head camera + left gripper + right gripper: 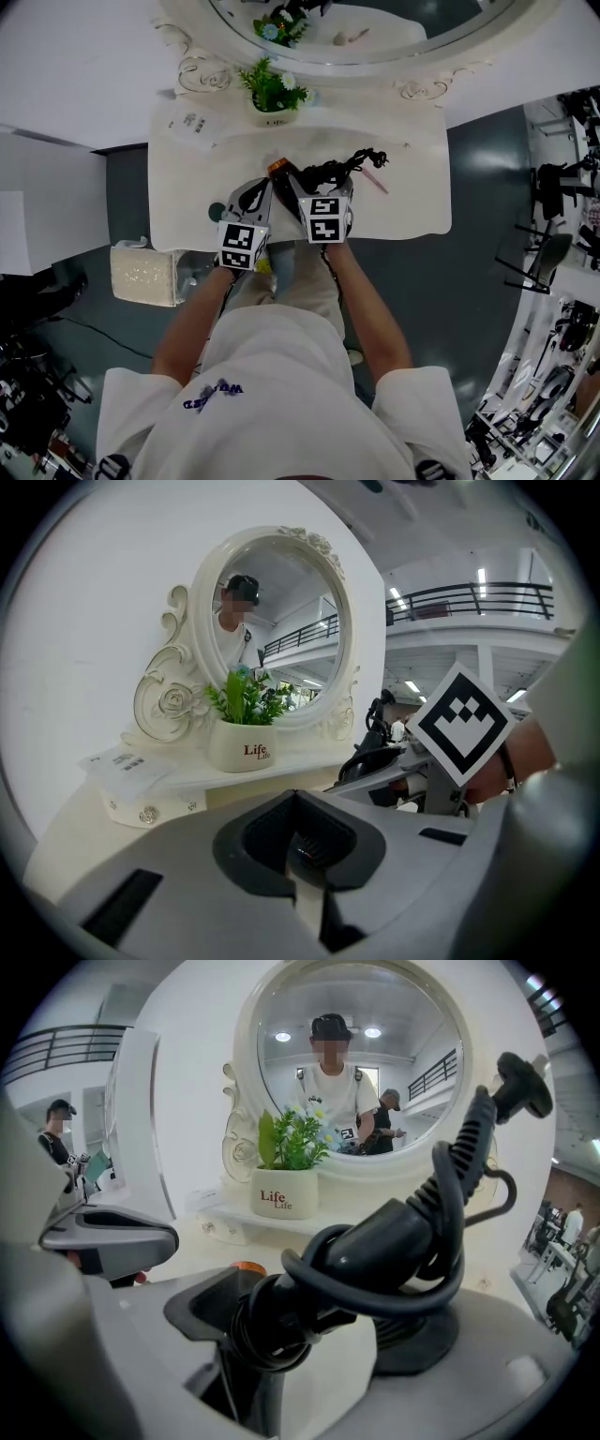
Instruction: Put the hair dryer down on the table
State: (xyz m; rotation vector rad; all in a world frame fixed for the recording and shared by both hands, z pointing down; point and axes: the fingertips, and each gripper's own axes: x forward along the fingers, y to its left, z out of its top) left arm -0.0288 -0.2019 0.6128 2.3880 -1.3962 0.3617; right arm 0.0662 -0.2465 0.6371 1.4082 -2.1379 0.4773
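Jaws of the right gripper (309, 1327) stand wide apart, and the hair dryer (375, 1251) lies between them: its black handle, wound round with its own cord (466, 1162), runs up from the gap and out to the right. A strip of pale surface shows between the handle and the right-hand jaw, so that pad does not press on it. The plug (521, 1080) sticks up at the cord's far end. Just past the left-hand jaw an orange part (247, 1267) shows.

From the head view, the right gripper (317, 187) reaches over the near half of the white table (412, 202), with the dryer (292, 176) at its tips and the cord (361, 159) piled loosely to the right. A slim pink thing (375, 182) lies just beside that cord.

The left gripper (298, 803) has its jaws drawn together, tips meeting, with nothing held. It sits close on the left of the right one (249, 201), also over the table's near edge.

Behind them, a potted plant (284, 1194) in a white pot stands against the base of an ornate round mirror (356, 1063). A flat printed packet (127, 766) lies to the plant's left.
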